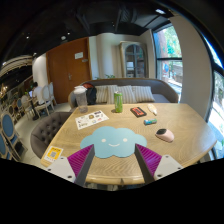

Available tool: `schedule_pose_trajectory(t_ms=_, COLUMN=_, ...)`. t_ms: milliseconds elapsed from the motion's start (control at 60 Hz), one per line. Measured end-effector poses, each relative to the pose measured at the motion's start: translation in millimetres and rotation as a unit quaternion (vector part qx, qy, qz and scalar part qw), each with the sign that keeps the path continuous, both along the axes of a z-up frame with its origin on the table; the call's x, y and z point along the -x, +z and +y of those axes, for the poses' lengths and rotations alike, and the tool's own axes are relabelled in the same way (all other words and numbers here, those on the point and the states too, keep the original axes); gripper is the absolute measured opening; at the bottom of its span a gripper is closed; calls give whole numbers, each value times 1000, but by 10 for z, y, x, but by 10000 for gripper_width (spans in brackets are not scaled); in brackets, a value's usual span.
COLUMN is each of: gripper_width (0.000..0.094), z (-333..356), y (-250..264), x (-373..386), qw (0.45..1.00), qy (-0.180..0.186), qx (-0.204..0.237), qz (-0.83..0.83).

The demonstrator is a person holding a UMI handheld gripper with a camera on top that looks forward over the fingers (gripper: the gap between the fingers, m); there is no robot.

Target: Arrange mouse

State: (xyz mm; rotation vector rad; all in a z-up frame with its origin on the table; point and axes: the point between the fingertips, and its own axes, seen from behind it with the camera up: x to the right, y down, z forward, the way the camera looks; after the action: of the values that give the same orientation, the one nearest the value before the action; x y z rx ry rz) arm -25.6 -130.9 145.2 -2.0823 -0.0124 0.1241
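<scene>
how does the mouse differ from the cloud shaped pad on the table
The small pinkish-white mouse is rounded and raised; the light blue cloud-shaped mouse pad is flat, wider and scalloped. The mouse lies beyond the gripper, off to its right, while the pad lies just ahead of its open fingers. Both rest on the wooden table, apart.

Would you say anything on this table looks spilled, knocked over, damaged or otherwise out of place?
Nothing stands out. The green bottle stands upright on the wooden table, the mouse rests flat off to the side of the blue cloud-shaped mat, and no spill shows. The gripper is open, holding nothing.
</scene>
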Motion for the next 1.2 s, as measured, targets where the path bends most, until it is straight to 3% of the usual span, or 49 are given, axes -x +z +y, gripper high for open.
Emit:
schedule_pose_trajectory(t_ms=283, gripper_width=832, z=228, y=-369, x=-529, qw=1000, qy=1, qx=17, qz=14)
schedule_pose_trajectory(t_ms=533, gripper_width=830, z=696, y=-843, x=-1695, qw=998, qy=-38, qx=10, qz=-53)
schedule_pose_trajectory(t_ms=650, gripper_width=831, z=939, y=-1202, x=-2350, qw=993, qy=-73, qx=38, qz=-79)
schedule_pose_trajectory(t_ms=733, gripper_width=826, z=1102, y=-1381, x=-2594, qw=993, qy=-75, qx=43, qz=-83)
schedule_pose_trajectory(t_ms=1200, gripper_width=797, z=1946, y=-1588, x=-2941, qw=994, qy=-73, qx=74, qz=-27)
